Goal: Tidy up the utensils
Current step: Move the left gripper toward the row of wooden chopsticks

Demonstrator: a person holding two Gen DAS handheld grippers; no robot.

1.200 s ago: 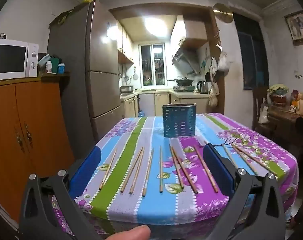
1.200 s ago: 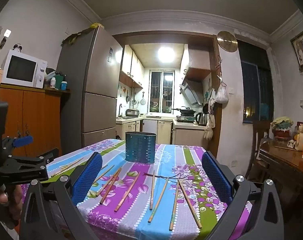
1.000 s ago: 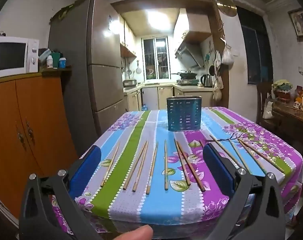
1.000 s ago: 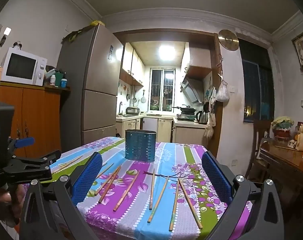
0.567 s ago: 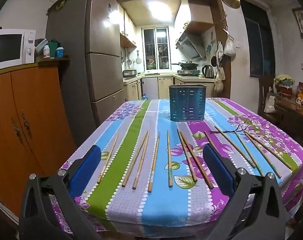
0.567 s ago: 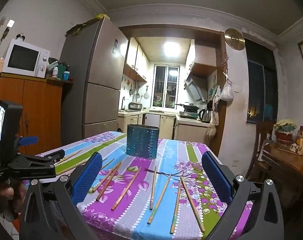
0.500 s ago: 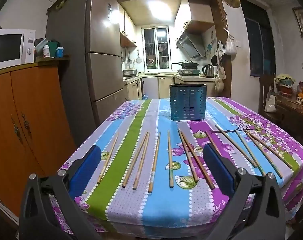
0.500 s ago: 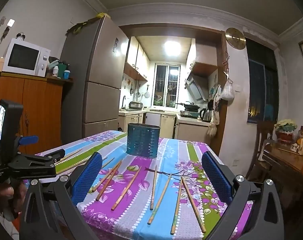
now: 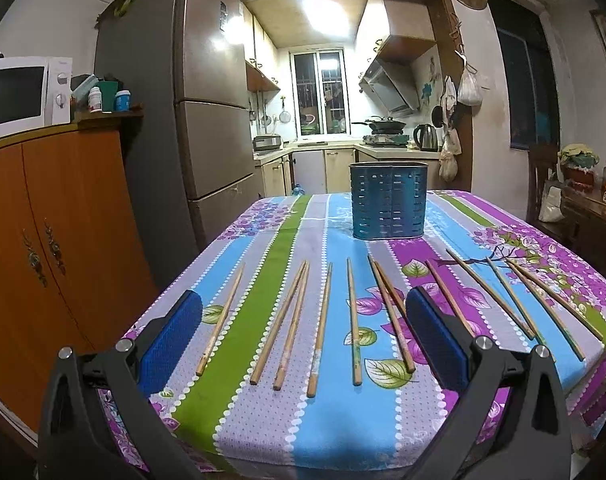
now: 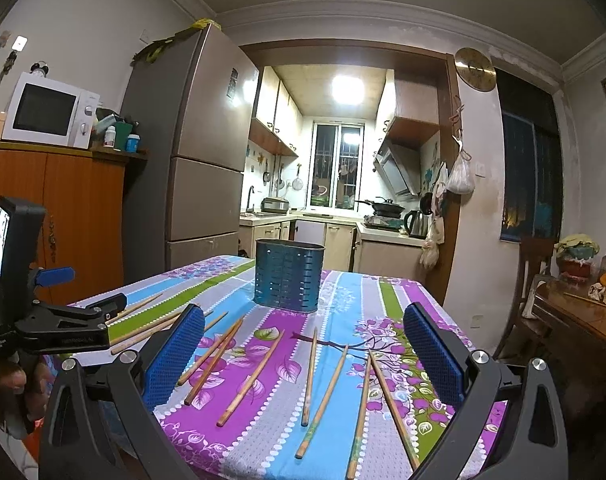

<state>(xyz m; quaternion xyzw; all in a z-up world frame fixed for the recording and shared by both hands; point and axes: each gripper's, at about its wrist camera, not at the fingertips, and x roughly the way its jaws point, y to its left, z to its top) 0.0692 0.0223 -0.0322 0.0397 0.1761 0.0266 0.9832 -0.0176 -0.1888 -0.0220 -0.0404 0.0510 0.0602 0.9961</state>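
Note:
Several wooden chopsticks (image 9: 321, 324) lie spread side by side on the striped floral tablecloth (image 9: 263, 420). Behind them stands a blue perforated utensil holder (image 9: 388, 200), upright, and nothing sticks out above its rim. My left gripper (image 9: 303, 300) hovers open over the table's near edge, with several chopsticks between and beyond its blue pads. My right gripper (image 10: 303, 312) is open too, above the right-hand chopsticks (image 10: 251, 378), with the holder (image 10: 289, 276) straight ahead. Neither gripper holds anything. At the left edge of the right wrist view a hand (image 10: 7, 380) grips the left gripper's handle.
A tall grey fridge (image 9: 207, 120) and an orange cabinet (image 9: 55, 240) with a microwave (image 9: 19, 92) stand left of the table. A dark wooden sideboard (image 10: 575, 332) and a chair (image 10: 535, 280) are at the right. The kitchen lies behind.
Both views have drifted slightly forward toward the table. The thumb at the bottom of the left wrist view is gone. Chopsticks and holder have not moved.

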